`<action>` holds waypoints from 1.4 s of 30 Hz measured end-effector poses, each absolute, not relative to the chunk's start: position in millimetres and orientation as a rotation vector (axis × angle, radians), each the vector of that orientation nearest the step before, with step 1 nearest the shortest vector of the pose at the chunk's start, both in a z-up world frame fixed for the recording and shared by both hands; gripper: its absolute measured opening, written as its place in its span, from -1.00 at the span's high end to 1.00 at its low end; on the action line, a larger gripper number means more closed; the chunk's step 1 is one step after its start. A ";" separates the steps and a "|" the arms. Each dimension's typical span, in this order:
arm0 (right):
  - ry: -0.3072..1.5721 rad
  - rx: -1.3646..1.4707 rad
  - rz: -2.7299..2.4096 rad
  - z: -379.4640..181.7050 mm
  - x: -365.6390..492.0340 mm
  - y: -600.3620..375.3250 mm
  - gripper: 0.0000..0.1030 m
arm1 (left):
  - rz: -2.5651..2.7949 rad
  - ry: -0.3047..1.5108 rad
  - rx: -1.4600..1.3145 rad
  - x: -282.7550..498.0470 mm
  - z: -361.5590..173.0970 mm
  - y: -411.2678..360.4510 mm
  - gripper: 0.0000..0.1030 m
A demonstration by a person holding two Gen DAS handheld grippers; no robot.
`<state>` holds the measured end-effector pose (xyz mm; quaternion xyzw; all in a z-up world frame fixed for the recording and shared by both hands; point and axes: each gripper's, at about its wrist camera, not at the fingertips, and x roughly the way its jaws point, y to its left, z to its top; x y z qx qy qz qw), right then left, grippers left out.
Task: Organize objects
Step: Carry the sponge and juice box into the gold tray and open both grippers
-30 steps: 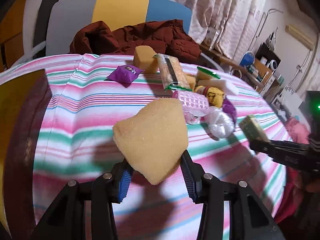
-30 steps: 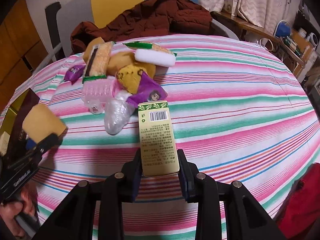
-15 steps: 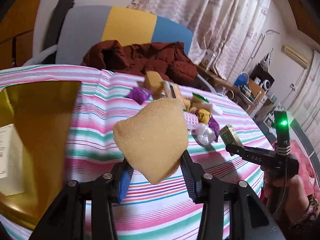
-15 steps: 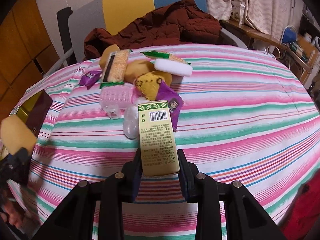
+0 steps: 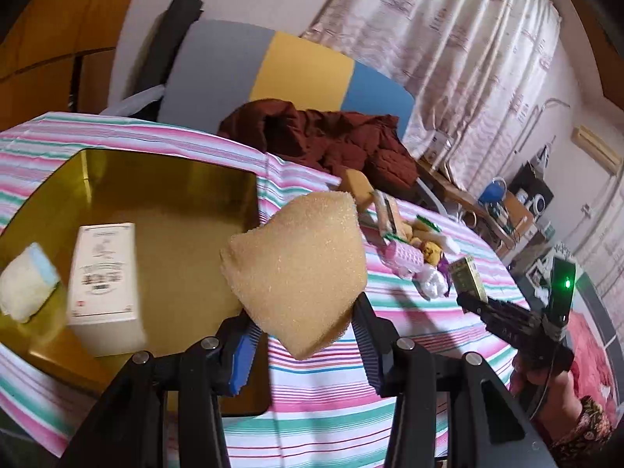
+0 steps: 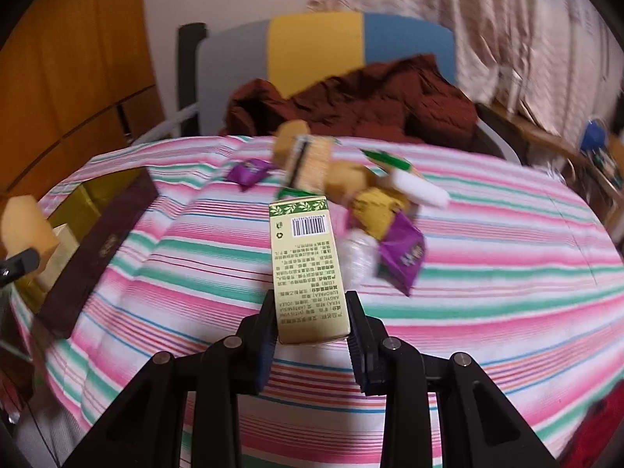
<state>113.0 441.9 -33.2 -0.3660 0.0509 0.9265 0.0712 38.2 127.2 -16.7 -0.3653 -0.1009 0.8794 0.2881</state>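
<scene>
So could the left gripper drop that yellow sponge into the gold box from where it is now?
Probably yes. The left gripper holds the sponge by the gold box's near corner, and the floor beside the white carton is bare, with nothing visibly between them.

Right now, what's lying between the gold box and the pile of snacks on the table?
Only bare striped tablecloth between gold box and snack pile; the right wrist view shows this.

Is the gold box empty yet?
No. The gold box already holds a white carton and a pale soft item.
</scene>
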 end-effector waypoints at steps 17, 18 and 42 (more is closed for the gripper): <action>0.310 -1.113 2.974 -13.9 107.6 343.6 0.37 | 2.507 -0.496 -1.092 -1.9 -42.7 8.1 0.10; 0.311 -1.111 2.996 -11.1 105.2 330.6 0.37 | 2.506 -0.480 -1.107 -4.1 -46.4 5.9 0.10; 0.330 -1.286 3.007 -28.4 26.6 190.1 0.32 | 2.527 -0.280 -1.254 -14.8 -60.3 8.2 -0.31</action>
